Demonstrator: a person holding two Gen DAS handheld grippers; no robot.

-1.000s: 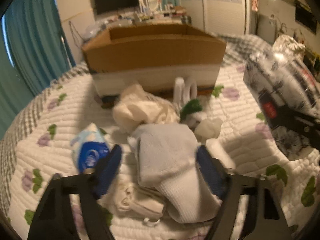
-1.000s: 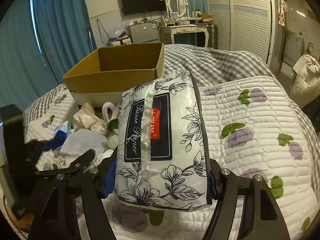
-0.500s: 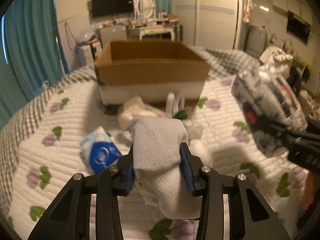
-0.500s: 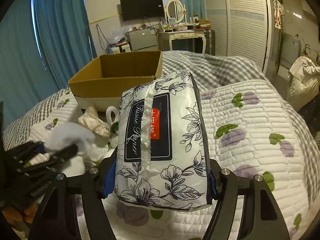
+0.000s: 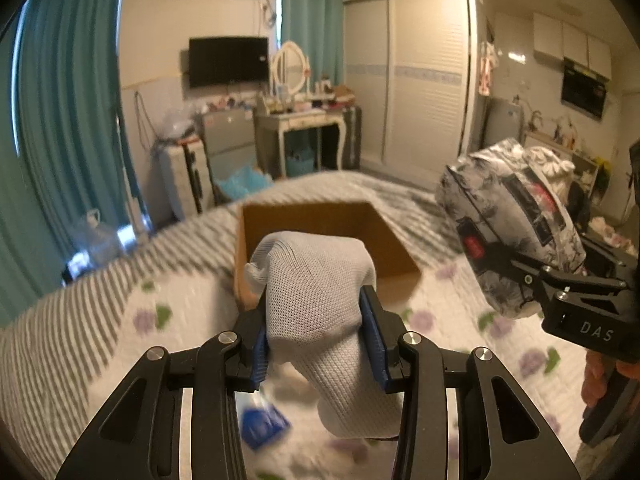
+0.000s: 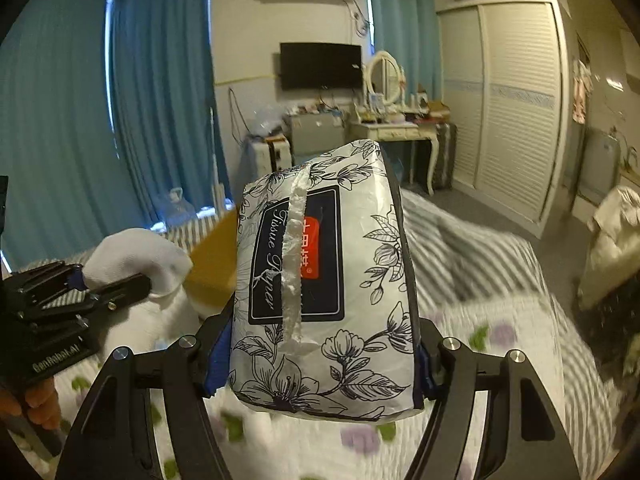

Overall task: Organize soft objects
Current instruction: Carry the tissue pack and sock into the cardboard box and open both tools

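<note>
My left gripper (image 5: 318,332) is shut on a grey knitted sock (image 5: 320,300) and holds it raised above the bed, in front of the open cardboard box (image 5: 396,240). My right gripper (image 6: 320,360) is shut on a white tissue pack with black flowers (image 6: 324,280), also held in the air. The tissue pack shows at the right of the left wrist view (image 5: 508,240). The sock and left gripper show at the left of the right wrist view (image 6: 136,256). The box edge (image 6: 212,264) lies behind the pack.
The bed has a white quilt with purple flowers (image 5: 440,320) and a grey checked blanket (image 5: 60,328). A blue tissue packet (image 5: 262,424) lies below the left gripper. A dresser (image 5: 304,132), wardrobe (image 5: 424,80) and teal curtains (image 5: 60,120) stand beyond the bed.
My left gripper closed on the grey sock and lifted it off the pile toward the box. My right gripper rose with the tissue pack still held.
</note>
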